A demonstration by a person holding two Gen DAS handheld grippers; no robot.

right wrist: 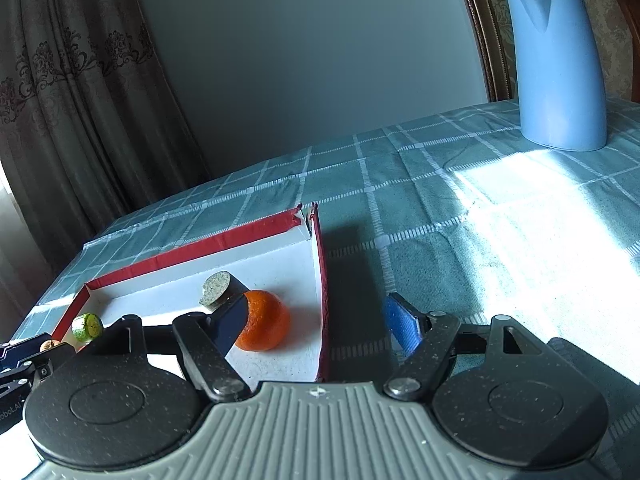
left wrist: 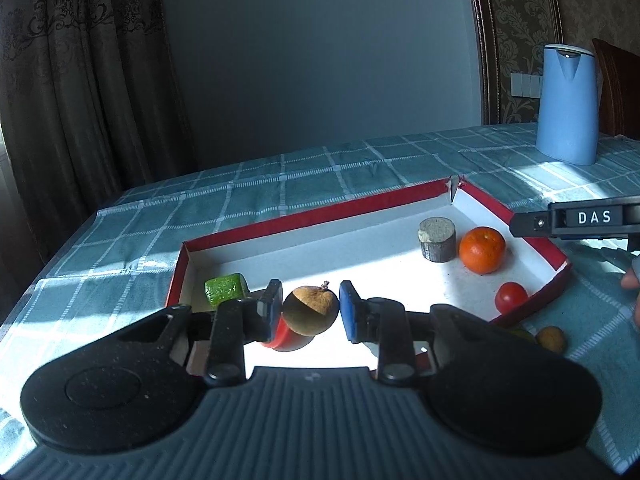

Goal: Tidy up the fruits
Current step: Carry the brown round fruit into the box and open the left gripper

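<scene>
Kiwi (left wrist: 310,312) sits over the tray (left wrist: 320,216), between the left gripper's (left wrist: 308,312) jaws; contact unclear. It half-hides a red fruit (left wrist: 282,338). Right gripper (right wrist: 320,326) gapes, straddling the tray wall.

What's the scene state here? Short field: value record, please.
setting: table with teal checked tablecloth
container: shallow red-edged tray, white inside
in tray: orange, cherry tomato, cylindrical block, green cube, red piece
outside tray: small yellow-brown fruit on the cloth
left gripper: brown round fruit between its pads; contact unclear
right gripper: open, holding nothing, straddling the tray's right wall
background: blue kettle
</scene>
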